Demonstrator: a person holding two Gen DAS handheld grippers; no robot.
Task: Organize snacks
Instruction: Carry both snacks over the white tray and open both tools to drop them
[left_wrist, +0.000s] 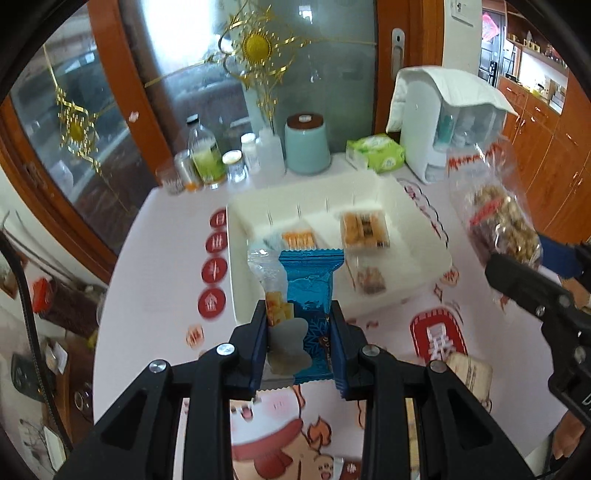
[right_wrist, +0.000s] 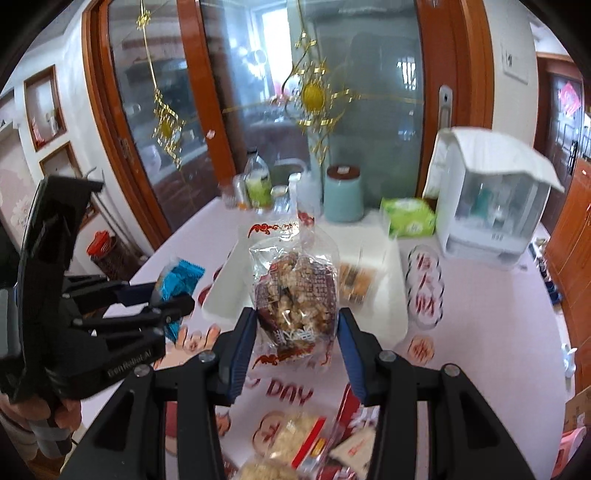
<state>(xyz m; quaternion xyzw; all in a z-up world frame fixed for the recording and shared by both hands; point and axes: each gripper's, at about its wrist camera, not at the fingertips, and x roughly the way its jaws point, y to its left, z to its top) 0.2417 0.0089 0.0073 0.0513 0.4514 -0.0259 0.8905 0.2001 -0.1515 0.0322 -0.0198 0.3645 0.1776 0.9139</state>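
My left gripper (left_wrist: 299, 314) is shut on two small packets held upright above the table: a blue foil snack packet (left_wrist: 312, 284) and a clear packet with yellow biscuits (left_wrist: 275, 295) beside it. My right gripper (right_wrist: 295, 325) is shut on a clear bag of brown puffed snacks (right_wrist: 295, 291), also lifted off the table; the same bag (left_wrist: 498, 218) shows at the right of the left wrist view. Beyond both lies a white divided tray (left_wrist: 406, 206) with a few wrapped snacks (left_wrist: 364, 229) in its compartments. The left gripper (right_wrist: 173, 299) appears at the left of the right wrist view.
Several loose snack packets (right_wrist: 295, 439) lie on the patterned tablecloth near me. At the table's back stand a teal canister (left_wrist: 306, 144), bottles and jars (left_wrist: 207, 155), a green tissue pack (left_wrist: 376, 151) and a white covered appliance (left_wrist: 443, 129). Glass doors rise behind.
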